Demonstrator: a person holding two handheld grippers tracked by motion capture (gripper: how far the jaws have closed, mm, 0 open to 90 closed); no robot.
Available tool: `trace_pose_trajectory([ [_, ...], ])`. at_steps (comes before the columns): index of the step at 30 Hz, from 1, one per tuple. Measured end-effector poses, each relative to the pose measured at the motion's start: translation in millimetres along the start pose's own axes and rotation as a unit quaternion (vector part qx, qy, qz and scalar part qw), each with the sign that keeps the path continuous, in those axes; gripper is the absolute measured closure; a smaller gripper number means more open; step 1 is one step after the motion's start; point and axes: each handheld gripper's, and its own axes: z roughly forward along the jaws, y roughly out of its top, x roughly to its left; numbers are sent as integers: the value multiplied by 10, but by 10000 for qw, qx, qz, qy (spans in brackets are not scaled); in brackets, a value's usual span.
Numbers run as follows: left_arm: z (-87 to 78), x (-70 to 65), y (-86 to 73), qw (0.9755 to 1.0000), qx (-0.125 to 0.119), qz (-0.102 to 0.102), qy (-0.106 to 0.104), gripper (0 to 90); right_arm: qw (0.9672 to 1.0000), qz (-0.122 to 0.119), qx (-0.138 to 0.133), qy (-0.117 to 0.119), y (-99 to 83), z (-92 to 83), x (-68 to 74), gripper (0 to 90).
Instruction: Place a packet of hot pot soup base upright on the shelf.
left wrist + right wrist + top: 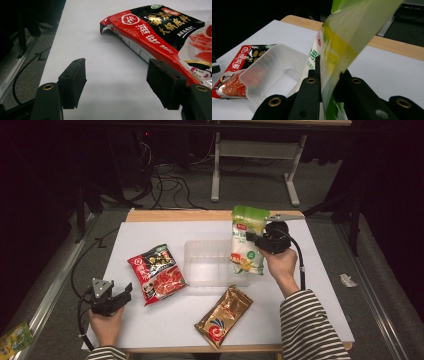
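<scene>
The right gripper (251, 238) pinches the green-and-white bag (247, 241) by 1 edge, hanging beside the clear tub (207, 262); that thin film could slip free, dropping it outside.

A white-and-green plastic pouch printed with corn (247, 241) is hanging upright, lifted off the white table, its thin edge being pinched in the right gripper (322, 75). It is hovering at the three o'clock rim of the clear plastic tub (210, 262), its lower end dangling free.
</scene>
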Motion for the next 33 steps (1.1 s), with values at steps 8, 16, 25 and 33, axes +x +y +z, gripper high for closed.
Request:
trace_pose_trajectory([
  [8, -1, 1, -1, 10000, -7, -3, 5, 323, 10000, -49, 52, -56, 19, 70, 7, 858],
  [16, -2, -1, -2, 10000, -26, -10, 8, 323, 9998, -73, 86, -138, 41, 132, 30, 857],
  [25, -6, 2, -3, 10000, -37, -1, 2, 323, 9997, -78, 133, -209, 39, 190, 37, 858],
  [33, -7, 3, -3, 10000, -42, 16, 0, 323, 9995, -95, 138, -278, 39, 203, 37, 858],
])
